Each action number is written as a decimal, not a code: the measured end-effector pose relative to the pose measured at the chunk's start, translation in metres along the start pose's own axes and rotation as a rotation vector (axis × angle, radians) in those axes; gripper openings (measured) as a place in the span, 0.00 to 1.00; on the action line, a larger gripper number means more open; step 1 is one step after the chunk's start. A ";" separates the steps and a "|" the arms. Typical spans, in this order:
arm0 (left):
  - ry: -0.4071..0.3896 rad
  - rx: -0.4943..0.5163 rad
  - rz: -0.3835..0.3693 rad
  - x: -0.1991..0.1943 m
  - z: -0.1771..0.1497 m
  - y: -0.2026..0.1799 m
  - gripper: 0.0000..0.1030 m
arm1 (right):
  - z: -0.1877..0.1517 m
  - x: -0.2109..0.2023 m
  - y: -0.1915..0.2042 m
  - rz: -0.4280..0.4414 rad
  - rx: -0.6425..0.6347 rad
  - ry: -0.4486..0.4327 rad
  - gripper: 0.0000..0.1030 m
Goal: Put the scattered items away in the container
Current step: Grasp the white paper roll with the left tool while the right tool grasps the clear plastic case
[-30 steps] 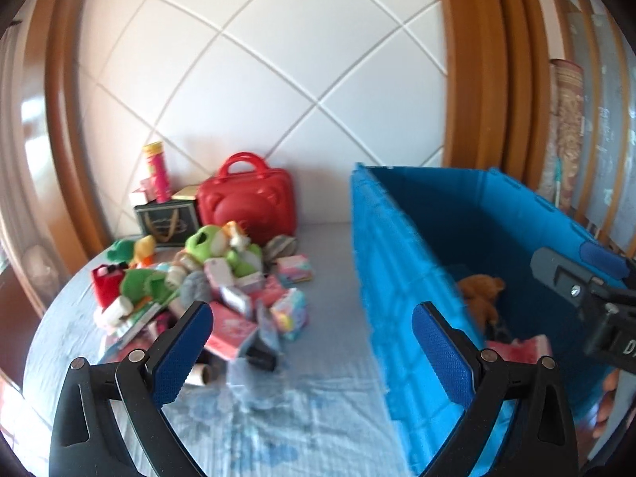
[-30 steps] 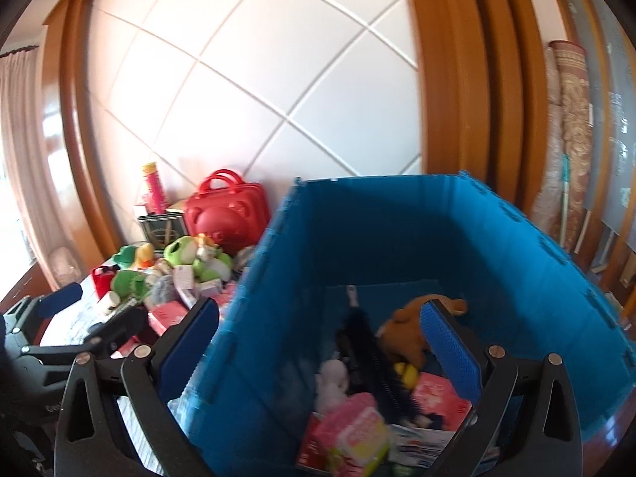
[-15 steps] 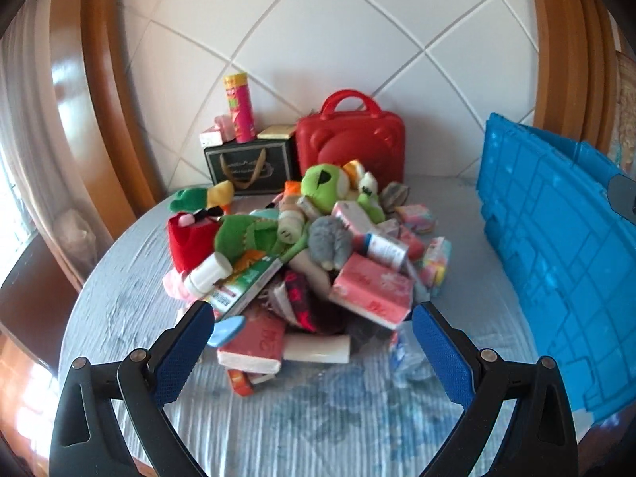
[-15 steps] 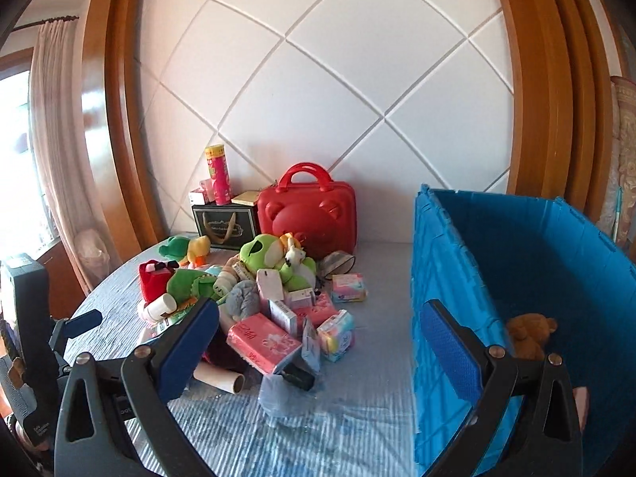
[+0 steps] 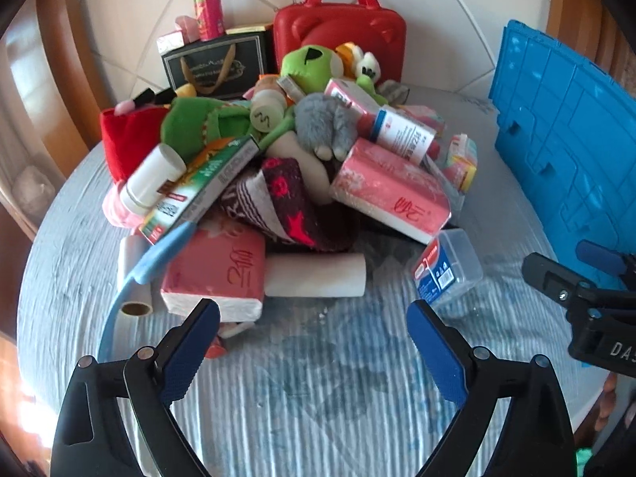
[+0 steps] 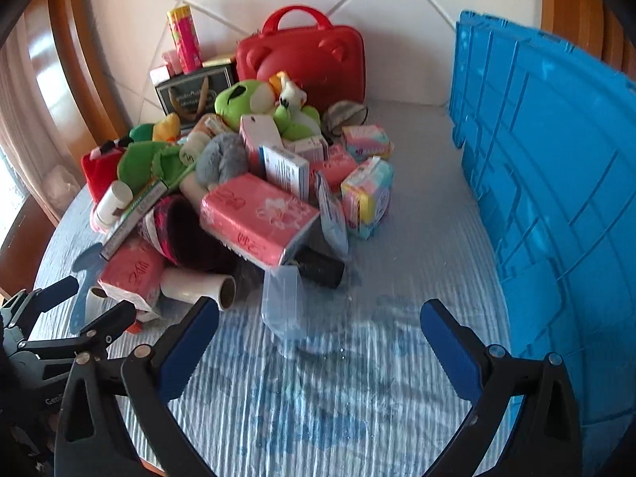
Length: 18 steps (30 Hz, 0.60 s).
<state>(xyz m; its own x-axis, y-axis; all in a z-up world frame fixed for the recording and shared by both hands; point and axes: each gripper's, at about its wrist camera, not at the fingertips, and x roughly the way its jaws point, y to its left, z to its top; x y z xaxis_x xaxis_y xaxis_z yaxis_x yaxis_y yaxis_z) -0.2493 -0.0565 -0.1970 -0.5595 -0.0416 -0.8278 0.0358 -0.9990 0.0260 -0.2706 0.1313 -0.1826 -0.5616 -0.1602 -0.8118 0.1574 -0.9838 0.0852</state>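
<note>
While left tongs (image 5: 314, 340) ease inward on nothing, right tongs (image 6: 320, 336) gape empty; pile: two pink tissue packs (image 5: 391, 192), two cardboard tubes (image 5: 316, 276), one blue crate (image 6: 556, 183).

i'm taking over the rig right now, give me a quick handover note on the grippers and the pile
Left hand-held gripper: empty, jaws wide but closing a little, nothing between them, aimed down at the near edge of the pile.
Right hand-held gripper: open and empty, over the cloth beside a clear plastic box.
Things: pile of toys, boxes and tissue packs sits mid-table; blue crate stands on the right. Nearest picks: pink tissue pack, white roll.
Done: cannot tell from these views, the crate's inside is hidden.
Left: nearly the whole pile. The red case and black gift bag stand behind it.
</note>
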 end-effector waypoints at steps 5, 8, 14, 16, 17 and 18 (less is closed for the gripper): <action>0.054 -0.009 0.012 0.037 -0.007 -0.006 0.91 | -0.014 0.047 0.007 0.046 -0.015 0.079 0.82; 0.080 0.001 0.018 0.055 -0.010 -0.009 0.91 | -0.014 0.068 0.008 0.061 -0.019 0.109 0.69; 0.105 -0.025 0.010 0.074 -0.008 -0.014 0.91 | -0.010 0.092 0.003 0.073 -0.018 0.139 0.34; 0.094 -0.030 0.015 0.076 -0.001 -0.018 0.91 | -0.010 0.091 -0.003 0.069 -0.013 0.140 0.34; 0.088 -0.035 0.021 0.078 0.004 -0.021 0.91 | -0.009 0.090 -0.007 0.074 -0.005 0.142 0.34; 0.083 -0.045 0.028 0.082 0.010 -0.024 0.91 | -0.009 0.090 -0.010 0.076 0.001 0.145 0.34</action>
<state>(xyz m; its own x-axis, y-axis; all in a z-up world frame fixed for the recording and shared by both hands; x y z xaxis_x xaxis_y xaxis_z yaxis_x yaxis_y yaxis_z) -0.3037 -0.0362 -0.2597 -0.4873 -0.0662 -0.8707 0.0883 -0.9957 0.0263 -0.3154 0.1278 -0.2618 -0.4252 -0.2213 -0.8776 0.1944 -0.9694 0.1502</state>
